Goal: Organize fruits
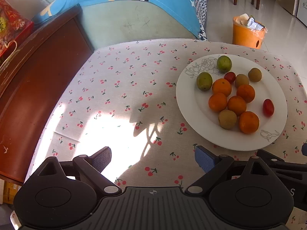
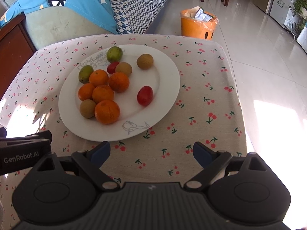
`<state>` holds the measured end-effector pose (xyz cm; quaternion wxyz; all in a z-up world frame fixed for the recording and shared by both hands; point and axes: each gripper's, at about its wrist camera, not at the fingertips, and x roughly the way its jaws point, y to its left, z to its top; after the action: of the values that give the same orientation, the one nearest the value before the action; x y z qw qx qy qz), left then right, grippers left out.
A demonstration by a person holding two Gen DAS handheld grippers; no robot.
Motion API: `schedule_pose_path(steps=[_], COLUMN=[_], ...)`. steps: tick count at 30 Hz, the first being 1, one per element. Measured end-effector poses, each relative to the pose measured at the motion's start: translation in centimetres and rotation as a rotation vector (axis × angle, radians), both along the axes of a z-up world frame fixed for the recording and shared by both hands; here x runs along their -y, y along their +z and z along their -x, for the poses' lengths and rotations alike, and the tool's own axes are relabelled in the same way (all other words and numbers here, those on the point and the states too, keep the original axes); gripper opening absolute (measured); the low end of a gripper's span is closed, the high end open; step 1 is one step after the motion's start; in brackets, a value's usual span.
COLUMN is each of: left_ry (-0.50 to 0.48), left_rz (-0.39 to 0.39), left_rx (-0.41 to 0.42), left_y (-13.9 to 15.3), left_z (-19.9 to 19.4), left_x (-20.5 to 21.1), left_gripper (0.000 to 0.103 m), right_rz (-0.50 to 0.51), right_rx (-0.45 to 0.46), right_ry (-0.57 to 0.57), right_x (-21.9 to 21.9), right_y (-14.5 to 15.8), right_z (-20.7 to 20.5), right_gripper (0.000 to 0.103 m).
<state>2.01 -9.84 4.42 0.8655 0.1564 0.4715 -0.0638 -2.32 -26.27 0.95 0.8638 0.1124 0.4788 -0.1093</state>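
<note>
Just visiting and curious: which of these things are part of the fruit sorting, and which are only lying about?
Part of the job:
white plate
oranges
green fruits
brownish fruits
red fruits
left claw and right claw, both open

Just lying about:
orange bin
blue cushion
red box

The bench [image 2: 211, 88] is covered with a light cloth [image 1: 119, 88] printed with small red cherries. A patch of bright sunlight falls on the cloth at the near left side. One white plate [image 2: 168, 88] with a faint flower drawing on its rim lies directly on the cloth. The plate sits toward the far side, a little left of the middle in the right wrist view.
</note>
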Motion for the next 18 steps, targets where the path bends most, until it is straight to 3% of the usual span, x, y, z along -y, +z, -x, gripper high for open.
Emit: schedule_pose_path(steps=[18], left_ry=[-0.011], left_rz=[-0.087], left_rx=[0.093], left_y=[0.8], left_z=[1.1], left_x=[-0.5], left_gripper=[0.094], right_rz=[-0.005], right_rx=[0.015], right_ry=[0.032], right_x=[-1.4], right_y=[0.3], right_z=[0.0], right_gripper=[0.093])
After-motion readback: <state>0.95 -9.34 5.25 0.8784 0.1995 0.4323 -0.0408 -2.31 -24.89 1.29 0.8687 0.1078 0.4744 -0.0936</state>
